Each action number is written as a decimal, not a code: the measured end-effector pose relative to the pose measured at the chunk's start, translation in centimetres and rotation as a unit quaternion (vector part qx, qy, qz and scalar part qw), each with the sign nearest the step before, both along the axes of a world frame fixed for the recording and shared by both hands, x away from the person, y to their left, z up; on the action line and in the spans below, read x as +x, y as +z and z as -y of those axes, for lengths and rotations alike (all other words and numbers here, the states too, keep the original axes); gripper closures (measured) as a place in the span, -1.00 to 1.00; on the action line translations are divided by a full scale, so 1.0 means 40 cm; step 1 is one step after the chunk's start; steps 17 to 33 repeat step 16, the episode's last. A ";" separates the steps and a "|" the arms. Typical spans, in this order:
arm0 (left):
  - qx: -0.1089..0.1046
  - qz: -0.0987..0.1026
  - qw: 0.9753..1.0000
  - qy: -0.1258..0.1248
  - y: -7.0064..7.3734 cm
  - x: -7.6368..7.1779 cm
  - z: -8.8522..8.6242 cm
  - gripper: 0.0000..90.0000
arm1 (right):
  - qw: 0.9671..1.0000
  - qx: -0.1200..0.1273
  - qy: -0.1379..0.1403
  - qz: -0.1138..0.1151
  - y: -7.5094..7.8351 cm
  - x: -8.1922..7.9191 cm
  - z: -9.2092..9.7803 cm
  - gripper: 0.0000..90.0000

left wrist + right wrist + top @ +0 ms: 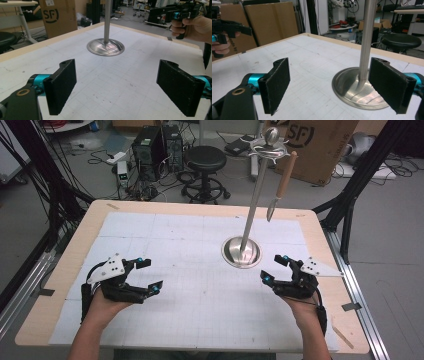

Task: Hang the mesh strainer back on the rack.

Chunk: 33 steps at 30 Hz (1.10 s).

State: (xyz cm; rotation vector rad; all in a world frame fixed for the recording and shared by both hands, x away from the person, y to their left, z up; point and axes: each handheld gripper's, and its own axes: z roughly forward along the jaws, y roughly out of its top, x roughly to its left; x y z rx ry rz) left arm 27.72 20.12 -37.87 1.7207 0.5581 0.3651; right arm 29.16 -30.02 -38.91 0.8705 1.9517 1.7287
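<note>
A steel stand with a round base (242,252) and a tall pole (255,195) rises right of the table's middle; a wooden-handled knife (281,185) hangs from its top. The same base (105,47) lies ahead in the left gripper view and close by, as the base (359,89), in the right gripper view. My left gripper (148,275) is held open at the table's left, nothing between its jaws. My right gripper (274,268) is open just right of the base, also empty. Both are held a little above the white mat (200,270).
A wooden border (60,265) frames the mat. Beyond the far edge stand a black stool (205,162), computer cases (152,147) with cables, and a cardboard box (315,145). Black frame posts (350,205) stand at the right side.
</note>
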 end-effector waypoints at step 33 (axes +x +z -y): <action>0.003 -0.002 1.000 0.003 -0.001 0.003 0.004 -0.63 | 1.000 0.010 0.004 -0.003 0.002 -0.002 0.005 -0.63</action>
